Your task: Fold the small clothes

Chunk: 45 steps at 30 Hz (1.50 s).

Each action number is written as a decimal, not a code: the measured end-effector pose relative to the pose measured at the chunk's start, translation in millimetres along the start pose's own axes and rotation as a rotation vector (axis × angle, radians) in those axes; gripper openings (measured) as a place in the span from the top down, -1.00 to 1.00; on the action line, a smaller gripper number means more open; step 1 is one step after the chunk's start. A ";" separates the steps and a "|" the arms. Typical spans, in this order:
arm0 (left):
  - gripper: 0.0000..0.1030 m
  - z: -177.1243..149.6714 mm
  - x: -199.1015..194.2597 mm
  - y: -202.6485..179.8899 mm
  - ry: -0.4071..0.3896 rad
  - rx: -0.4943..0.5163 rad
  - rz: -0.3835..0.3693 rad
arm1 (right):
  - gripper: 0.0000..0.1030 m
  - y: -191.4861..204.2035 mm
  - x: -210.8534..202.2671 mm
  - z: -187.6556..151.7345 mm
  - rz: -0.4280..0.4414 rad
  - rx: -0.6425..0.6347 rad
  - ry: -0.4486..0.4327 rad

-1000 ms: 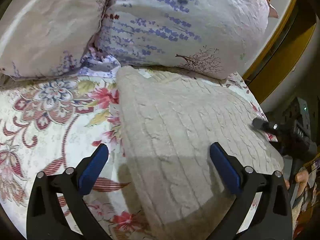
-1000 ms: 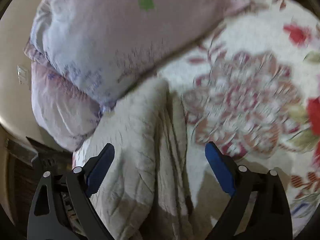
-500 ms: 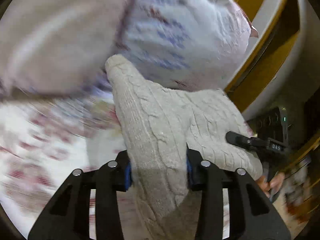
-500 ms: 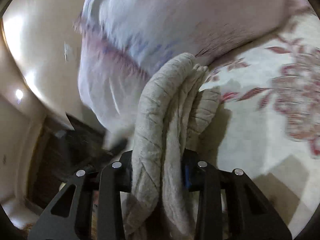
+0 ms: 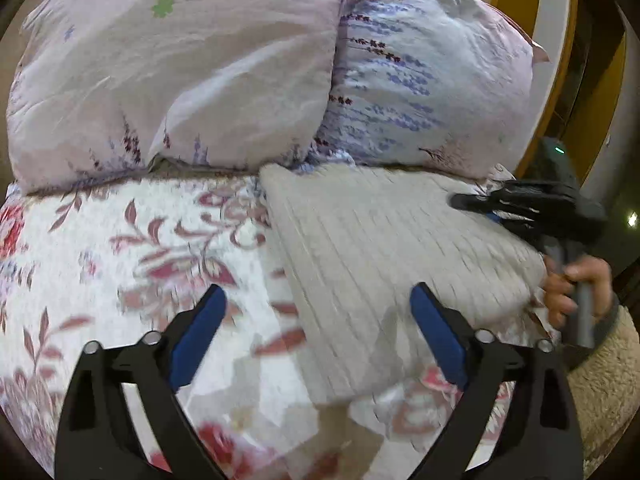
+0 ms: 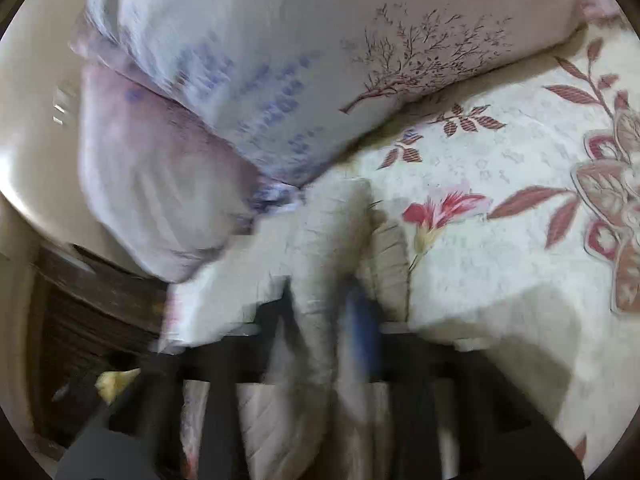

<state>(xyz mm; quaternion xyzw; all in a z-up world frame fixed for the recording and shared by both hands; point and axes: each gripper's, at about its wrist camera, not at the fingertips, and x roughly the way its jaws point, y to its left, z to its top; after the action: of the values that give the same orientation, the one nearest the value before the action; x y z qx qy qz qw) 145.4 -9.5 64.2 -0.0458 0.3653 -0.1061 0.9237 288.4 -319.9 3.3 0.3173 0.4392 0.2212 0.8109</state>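
A folded beige cable-knit sweater lies flat on the floral bedspread, its far edge against the pillows. My left gripper is open and empty just above its near edge. My right gripper shows at the sweater's right edge in the left wrist view, held by a hand. In the blurred right wrist view the right gripper has its jaws close together around the sweater's folded edge.
Two lilac floral pillows stand along the back of the bed. A yellow and white headboard frame rises at the right. The bed's edge and dark furniture lie left in the right wrist view.
Both grippers had lifted the sweater pinched. Now it lies flat on the bed again, the left gripper has opened and drawn back, and the right gripper is in blurred motion at its edge.
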 end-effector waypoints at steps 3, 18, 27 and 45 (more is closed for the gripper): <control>-0.96 -13.6 -8.8 -7.1 -0.006 -0.026 0.029 | 0.60 -10.9 -5.5 -0.9 -0.013 0.091 -0.037; -0.97 -54.2 26.0 -39.9 0.198 0.076 0.214 | -0.97 54.6 -68.0 -133.4 -0.440 -0.359 -0.068; -0.97 -55.4 25.1 -31.7 0.207 0.055 0.190 | -0.97 63.9 -25.5 -155.4 -0.616 -0.435 -0.011; -0.97 -55.5 25.2 -31.7 0.207 0.056 0.189 | -0.97 62.3 -24.6 -158.2 -0.619 -0.439 -0.011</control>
<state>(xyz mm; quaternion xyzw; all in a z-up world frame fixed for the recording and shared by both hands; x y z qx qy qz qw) 120.2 -46.6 12.2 0.0258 0.4584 -0.0331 0.8878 135.9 -241.2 -3.7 -0.0106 0.4518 0.0530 0.8905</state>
